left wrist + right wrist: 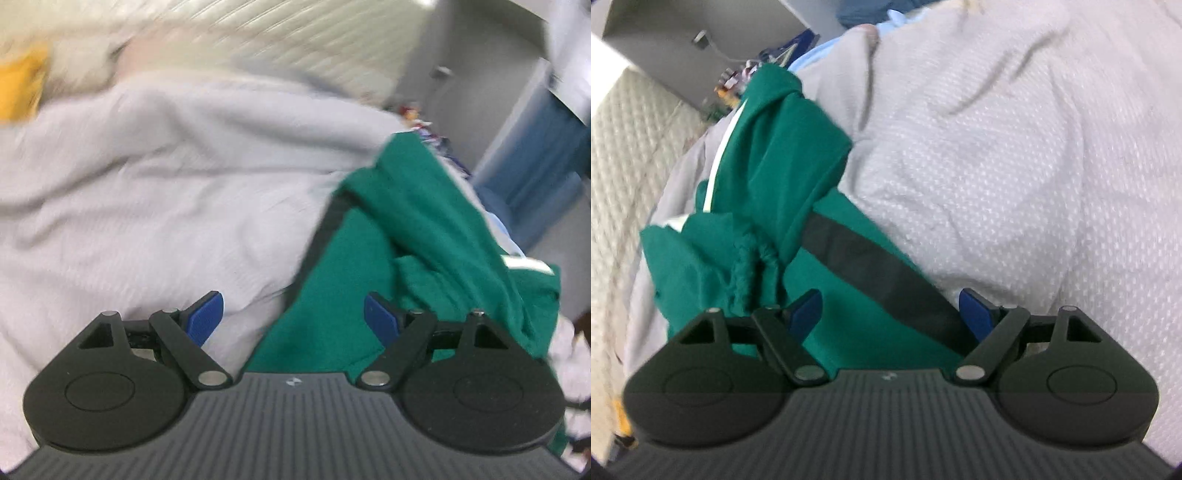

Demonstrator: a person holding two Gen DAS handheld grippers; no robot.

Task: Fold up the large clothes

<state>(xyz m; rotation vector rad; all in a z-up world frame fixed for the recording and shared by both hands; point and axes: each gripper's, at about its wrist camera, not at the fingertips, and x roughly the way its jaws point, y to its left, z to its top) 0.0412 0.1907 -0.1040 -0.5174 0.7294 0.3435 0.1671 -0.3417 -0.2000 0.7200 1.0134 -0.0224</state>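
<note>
Black ribbed gripper (293,321), blue fingers (205,319), silver pins

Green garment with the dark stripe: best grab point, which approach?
Probably the flat dark-striped panel edge of the crumpled green fabric garment, nearest the open right gripper. Come down from above; the far end is bunched and folded over itself on the white textured bedspread.

Soft even light; motion-blurred fisheye edges

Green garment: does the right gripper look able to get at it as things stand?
Probably yes. The right gripper is open and empty, the green garment lies crumpled on the white bedspread straight ahead, and nothing covers it.
</note>
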